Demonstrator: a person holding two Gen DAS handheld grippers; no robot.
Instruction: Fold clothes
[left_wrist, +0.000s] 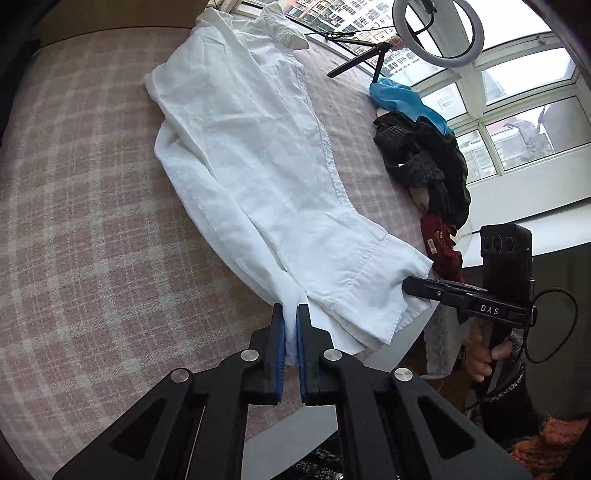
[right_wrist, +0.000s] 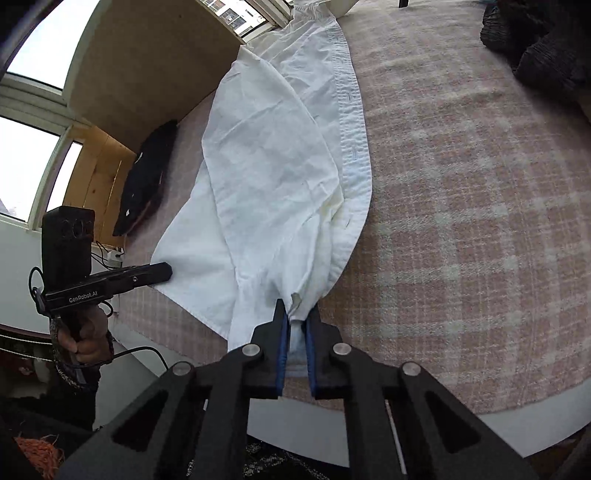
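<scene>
My left gripper (left_wrist: 291, 325) is closed on the hem of the white shirt (left_wrist: 258, 155), at 6 o'clock in the left wrist view. The shirt lies lengthwise on the pink checked table (left_wrist: 81, 206), with its collar far away at 12 o'clock. At 3 o'clock from the shirt there is a pile of dark, blue and red clothes (left_wrist: 424, 162). My right gripper (right_wrist: 296, 326) pinches the other bottom corner of the shirt (right_wrist: 280, 155), also at 6 o'clock in its own view.

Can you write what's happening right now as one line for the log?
task: fold clothes | left gripper: shut on white shirt hem | right gripper: shut on hem | surface: checked bedcover
</scene>
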